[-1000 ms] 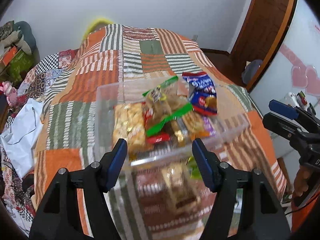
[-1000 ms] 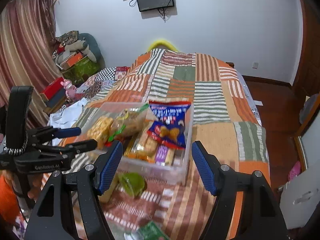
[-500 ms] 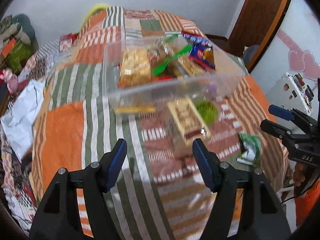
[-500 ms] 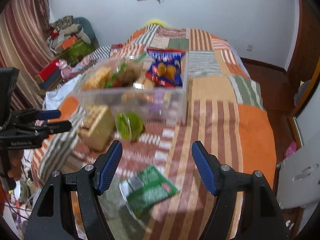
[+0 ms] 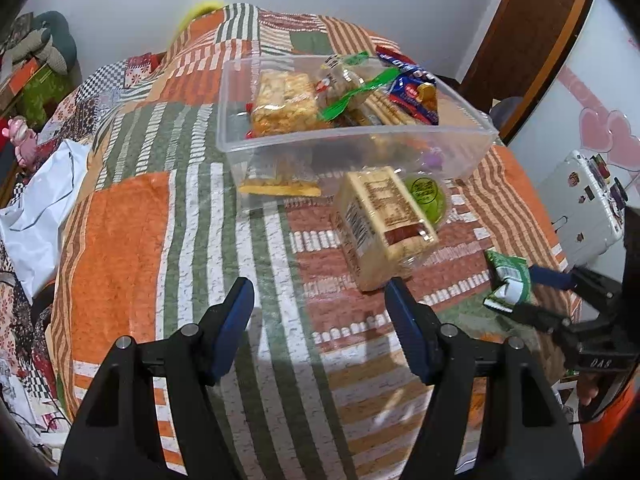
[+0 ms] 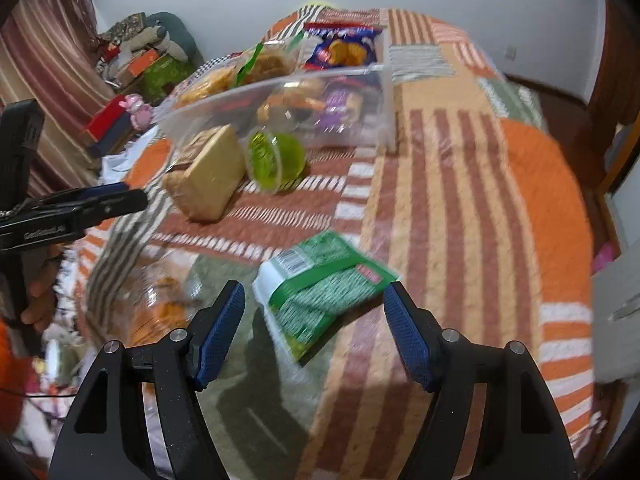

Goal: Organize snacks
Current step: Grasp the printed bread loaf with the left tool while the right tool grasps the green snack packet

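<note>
A: Right wrist view: status?
B: Clear bin (image 6: 384, 92) on the bed holds most snacks. Green packet (image 6: 320, 280), cracker pack (image 6: 212, 176), jelly cup (image 6: 276, 156) still outside. My right tongs (image 6: 312, 320) and left tongs (image 5: 320, 316) released, empty.

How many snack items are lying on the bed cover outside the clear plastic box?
3: a tan cracker pack before the clear plastic box, a green jelly cup beside it, and a green flat packet nearest the right claw. More may be hidden.

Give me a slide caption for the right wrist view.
Open right gripper hovers over a green snack packet on the patchwork bedspread.
</note>
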{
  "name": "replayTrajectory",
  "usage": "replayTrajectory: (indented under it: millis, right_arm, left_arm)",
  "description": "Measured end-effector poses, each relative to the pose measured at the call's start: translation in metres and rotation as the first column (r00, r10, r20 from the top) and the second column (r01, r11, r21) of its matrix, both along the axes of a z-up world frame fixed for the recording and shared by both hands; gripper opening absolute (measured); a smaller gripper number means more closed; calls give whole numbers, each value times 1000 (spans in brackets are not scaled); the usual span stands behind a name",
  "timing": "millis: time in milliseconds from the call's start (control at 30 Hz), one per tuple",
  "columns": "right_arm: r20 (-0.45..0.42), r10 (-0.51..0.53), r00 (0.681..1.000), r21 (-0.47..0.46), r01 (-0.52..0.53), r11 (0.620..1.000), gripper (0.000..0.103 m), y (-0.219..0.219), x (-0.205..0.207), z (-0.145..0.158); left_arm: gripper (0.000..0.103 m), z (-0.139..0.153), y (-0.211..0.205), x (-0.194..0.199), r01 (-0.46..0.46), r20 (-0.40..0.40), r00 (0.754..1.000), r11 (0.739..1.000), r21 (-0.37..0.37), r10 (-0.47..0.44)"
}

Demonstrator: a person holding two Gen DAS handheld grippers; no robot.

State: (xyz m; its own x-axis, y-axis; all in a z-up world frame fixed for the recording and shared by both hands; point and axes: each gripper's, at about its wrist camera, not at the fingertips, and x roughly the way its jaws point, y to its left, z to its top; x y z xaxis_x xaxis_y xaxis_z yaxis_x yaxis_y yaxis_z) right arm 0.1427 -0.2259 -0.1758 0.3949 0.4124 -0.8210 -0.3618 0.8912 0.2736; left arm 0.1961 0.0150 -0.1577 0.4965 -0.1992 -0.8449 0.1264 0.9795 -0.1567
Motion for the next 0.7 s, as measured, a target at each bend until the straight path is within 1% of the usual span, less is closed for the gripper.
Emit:
replayTrajectory:
  millis: [100,233,333,400,467,533,567,600,700]
  right_arm:
    - [-2,4,1000,-5,-4,1000,69,3,1,-1]
    - [3,12,1000,12,-12,1000,69,9,7,-1]
    - [20,6,1000,4,-6,1000,69,16,11,-2]
    - [16,10,1000,4,-11,1000,69,21,14,-5]
    - [30,7,1000,-14,-6,1000,68,25,14,-6]
    - [57,2,998,-52,1,999,57,27,12,-8]
    - [66,1,998,-66,3,998,54,26,11,-8]
    - [72,-1,997,-74,6,997,49,25,10,-8]
    - [82,-6,997,-71,12,997,47,19,6,-7]
  left_arm:
    - [68,3,-7,5,12,8,1000,1000,-10,-12]
    - [68,6,-18,10,39,13,999,999,-29,-38]
    - [68,7,-26,13,55,14,998,998,-33,-55]
    - [68,6,-31,16,64,10,998,997,-34,-64]
    - [68,4,-35,20,68,5,998,997,-32,-68]
    - [68,1,-37,24,67,-3,998,997,-33,-67]
    - [68,-1,-39,26,64,-6,998,997,-35,-65]
    - [68,-3,-40,30,62,-11,998,997,-39,-62]
    - [68,-9,-43,37,55,-23,998,997,-56,-57]
